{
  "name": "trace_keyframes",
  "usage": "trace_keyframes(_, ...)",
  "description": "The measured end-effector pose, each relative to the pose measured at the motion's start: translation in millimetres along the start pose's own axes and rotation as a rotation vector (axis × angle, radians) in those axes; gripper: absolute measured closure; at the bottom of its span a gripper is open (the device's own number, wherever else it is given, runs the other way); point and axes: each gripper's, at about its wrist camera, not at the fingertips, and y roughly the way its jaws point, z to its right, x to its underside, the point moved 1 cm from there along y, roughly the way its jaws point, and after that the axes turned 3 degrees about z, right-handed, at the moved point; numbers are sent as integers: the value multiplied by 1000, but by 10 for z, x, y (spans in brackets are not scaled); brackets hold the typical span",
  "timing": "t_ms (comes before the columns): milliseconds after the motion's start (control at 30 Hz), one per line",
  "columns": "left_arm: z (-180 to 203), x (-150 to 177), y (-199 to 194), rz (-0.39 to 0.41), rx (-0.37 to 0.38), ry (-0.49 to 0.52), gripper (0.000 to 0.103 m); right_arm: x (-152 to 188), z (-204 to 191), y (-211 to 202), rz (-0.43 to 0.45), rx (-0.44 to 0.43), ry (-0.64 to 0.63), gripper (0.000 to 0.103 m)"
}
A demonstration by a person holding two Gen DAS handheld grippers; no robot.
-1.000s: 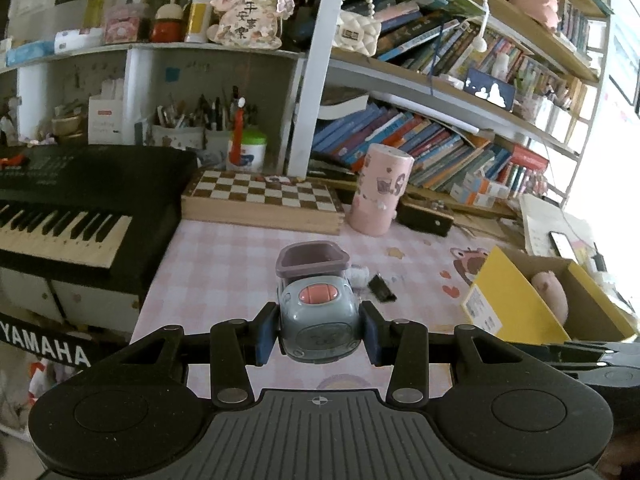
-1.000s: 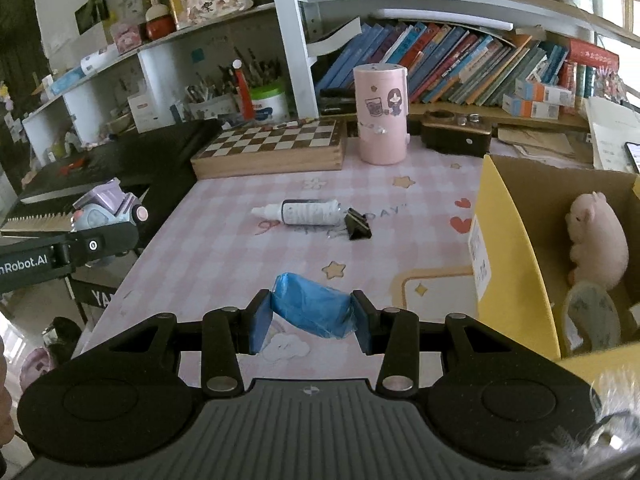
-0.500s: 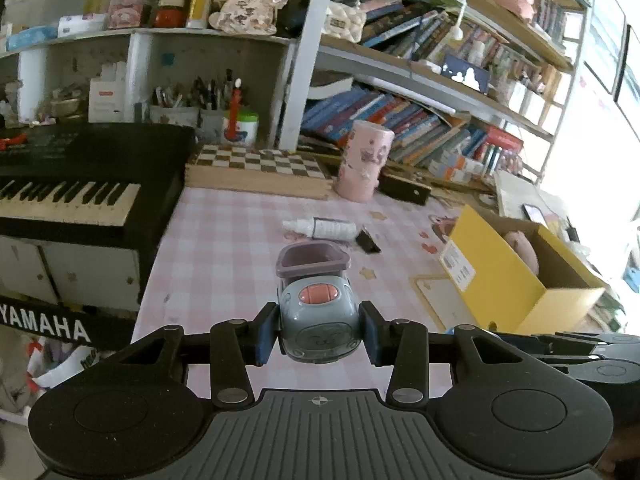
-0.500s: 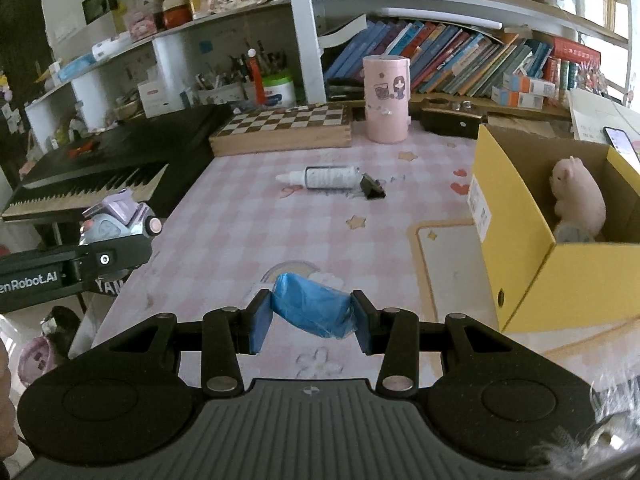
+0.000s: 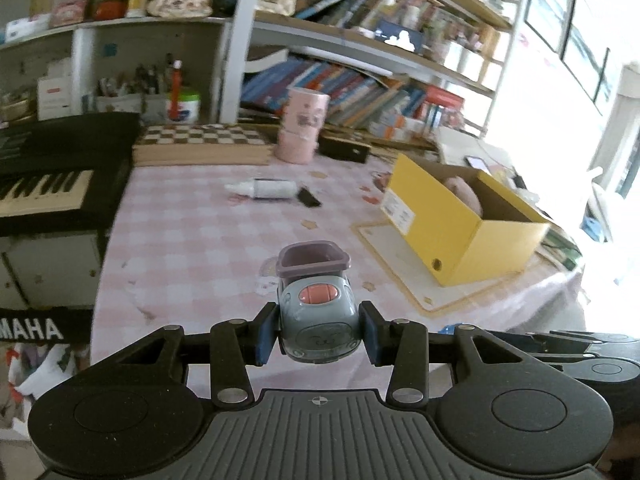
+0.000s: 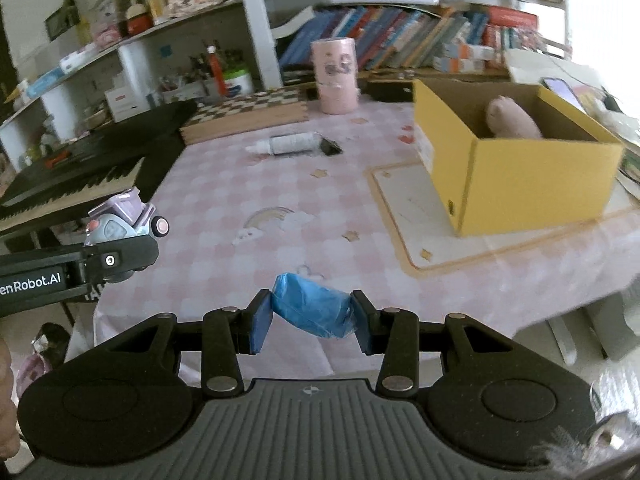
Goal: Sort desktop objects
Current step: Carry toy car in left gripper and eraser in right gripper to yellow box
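Table (image 6: 280, 184) farther off now | left hand-held gripper (image 5: 318, 330) clenches toy car (image 5: 316, 312) | right hand-held gripper (image 6: 310, 320) clenches blue wad (image 6: 314, 310)

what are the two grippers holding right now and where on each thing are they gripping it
The left gripper clamps a small grey toy truck with a purple bed by its cab sides. The right gripper pinches a crumpled blue plastic wrapper by its two ends.

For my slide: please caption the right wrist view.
Right gripper holds a blue bag; yellow box ahead.
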Motion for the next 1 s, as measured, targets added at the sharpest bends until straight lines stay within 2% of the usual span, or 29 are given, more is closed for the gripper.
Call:
trace_keyframes(500, 518, 44, 211, -50, 177, 117, 61, 242, 389, -374, 22, 159, 128, 64)
trace_keyframes(767, 791, 48, 353, -73, 225, 160, 61, 280, 656, -461, 25, 205, 173, 64)
trace_keyframes(1000, 981, 7, 482, -86, 233, 169, 61, 229, 857, -456, 19, 214, 183, 64)
